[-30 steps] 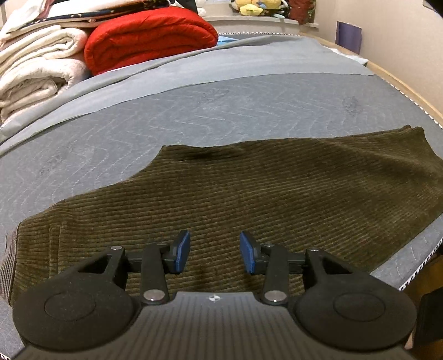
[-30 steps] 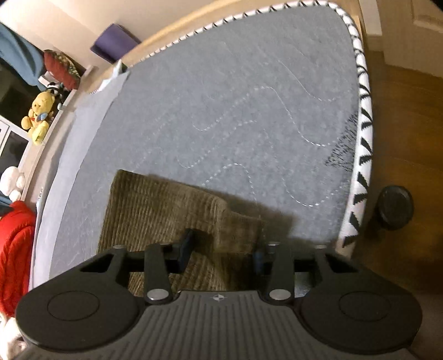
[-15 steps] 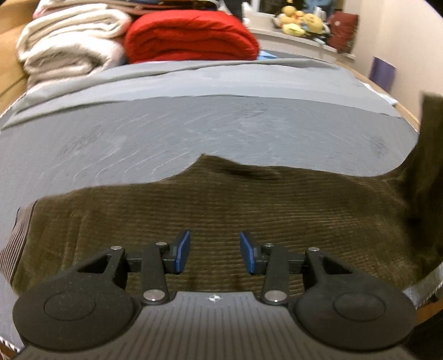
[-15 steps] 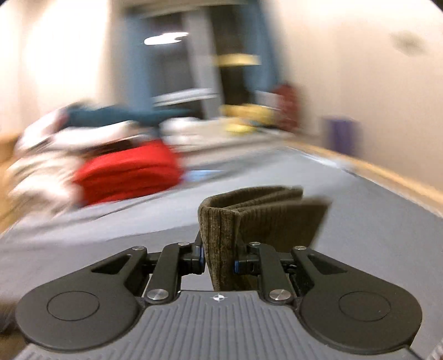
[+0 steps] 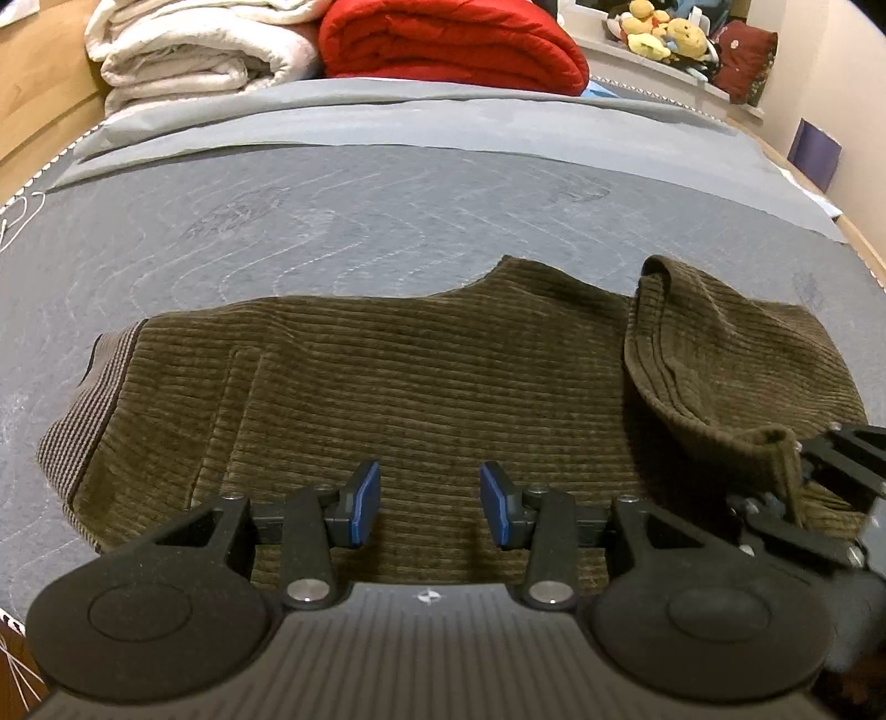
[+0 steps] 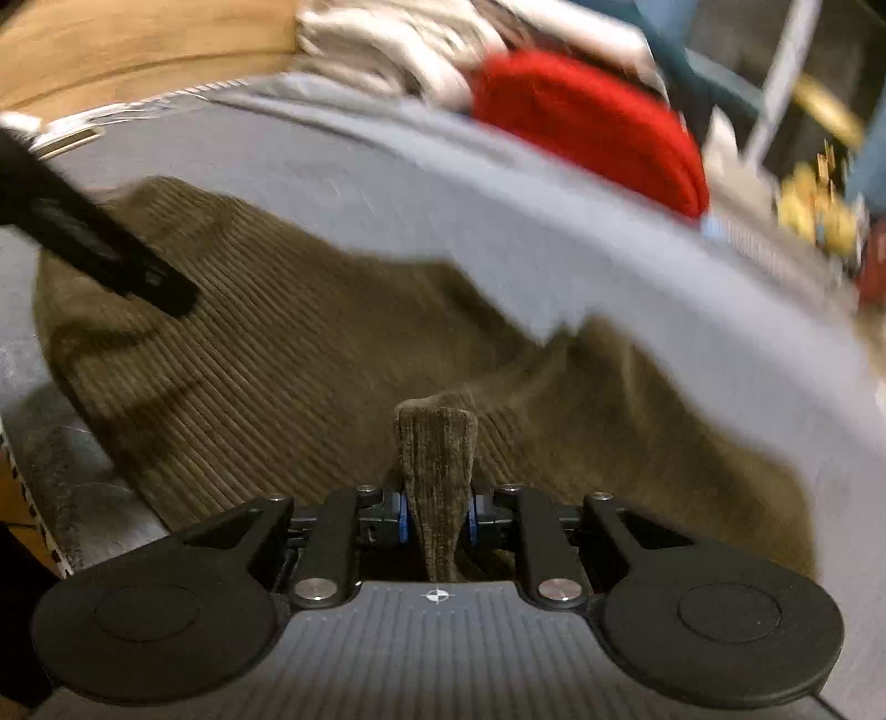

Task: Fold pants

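Observation:
Olive corduroy pants point(image 5: 421, 376) lie flat across the grey quilted mattress point(image 5: 332, 221), waistband point(image 5: 83, 410) at the left. My left gripper point(image 5: 429, 507) is open and empty, low over the near edge of the pants. My right gripper point(image 6: 437, 512) is shut on the leg-end fabric point(image 6: 437, 465) and holds it folded back over the pants; it also shows at the right in the left wrist view point(image 5: 797, 498), with the doubled-over leg point(image 5: 720, 360) behind it. The right wrist view is motion-blurred, and the left gripper point(image 6: 99, 249) appears in it at upper left.
Folded white blankets point(image 5: 194, 50) and a red duvet point(image 5: 454, 44) are stacked at the head of the bed. Stuffed toys point(image 5: 664, 33) sit on a shelf at the back right. A wooden bed frame point(image 5: 33, 127) runs along the left. The near mattress edge is at lower left point(image 5: 11, 626).
My right gripper has carried the leg end leftward over the pants and lowered it, now appearing in the left wrist view. The left gripper has shifted left and stayed open.

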`<move>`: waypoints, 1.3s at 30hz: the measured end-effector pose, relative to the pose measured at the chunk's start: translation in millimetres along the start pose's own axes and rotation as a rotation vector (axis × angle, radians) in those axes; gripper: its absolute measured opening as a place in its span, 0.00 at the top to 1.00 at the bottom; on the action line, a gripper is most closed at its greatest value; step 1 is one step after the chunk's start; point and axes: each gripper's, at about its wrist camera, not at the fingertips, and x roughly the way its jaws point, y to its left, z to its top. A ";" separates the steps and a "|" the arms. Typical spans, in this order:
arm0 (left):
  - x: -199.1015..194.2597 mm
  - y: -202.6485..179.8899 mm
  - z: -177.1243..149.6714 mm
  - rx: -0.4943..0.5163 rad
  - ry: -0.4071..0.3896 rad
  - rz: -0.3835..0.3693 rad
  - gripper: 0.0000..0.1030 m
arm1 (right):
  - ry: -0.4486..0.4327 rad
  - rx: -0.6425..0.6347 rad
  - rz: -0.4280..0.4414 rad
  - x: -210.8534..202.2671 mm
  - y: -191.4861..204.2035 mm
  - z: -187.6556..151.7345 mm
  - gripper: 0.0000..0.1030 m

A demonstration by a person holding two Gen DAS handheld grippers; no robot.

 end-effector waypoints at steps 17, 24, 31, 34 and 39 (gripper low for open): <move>8.1 -13.3 11.0 -0.030 0.007 -0.023 0.57 | -0.103 0.141 0.239 -24.8 -55.4 -11.8 0.52; 11.0 -14.5 4.6 -0.011 0.029 0.000 0.57 | 0.054 0.001 0.206 16.4 -20.8 -27.2 0.51; 13.2 -10.5 3.5 -0.024 0.033 0.017 0.57 | 0.016 0.007 0.197 4.0 -30.6 -24.5 0.81; 11.7 -11.7 4.3 -0.033 0.026 0.016 0.57 | -0.135 0.049 0.150 -34.1 -43.4 -15.8 0.81; 11.8 -17.0 6.2 -0.028 0.025 0.015 0.57 | -0.339 -0.008 0.109 -91.7 -47.1 -19.8 0.81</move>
